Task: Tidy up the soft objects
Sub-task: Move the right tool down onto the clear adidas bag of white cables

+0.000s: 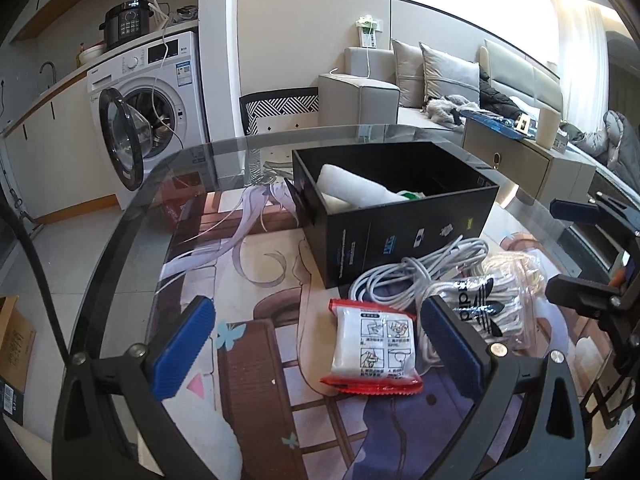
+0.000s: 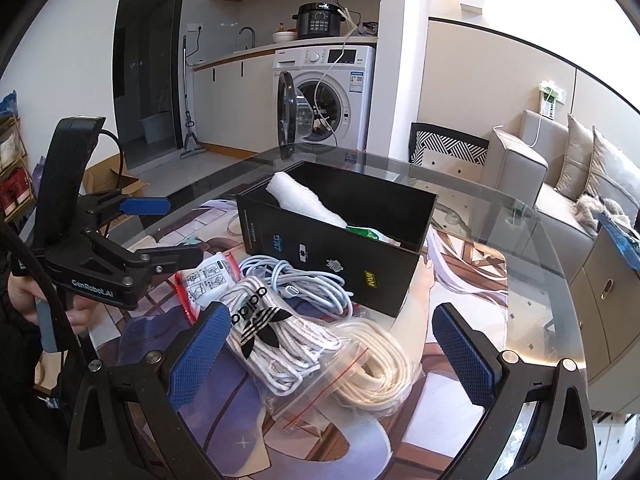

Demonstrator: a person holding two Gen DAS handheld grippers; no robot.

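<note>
Two pairs of tongs hover over the glass counter (image 1: 132, 216), both spread wide and gripping nothing. The left tongs (image 1: 316, 352) frame a red-edged white packet (image 1: 374, 350) lying flat on the printed mat (image 1: 248, 280). The right tongs (image 2: 332, 356) hang above a clear zip bag of white laces (image 2: 280, 344), which rests partly on a coil of cream rope (image 2: 380, 364). Just behind these lies a tangled pale cable (image 2: 304, 280), touching the front wall of the black box (image 2: 320, 248). Inside the box, a white soft roll (image 2: 304, 200) leans along the left side, with something green and white (image 2: 366, 233) beside it. A hand (image 2: 24, 296) grips the left tool's handle.
</note>
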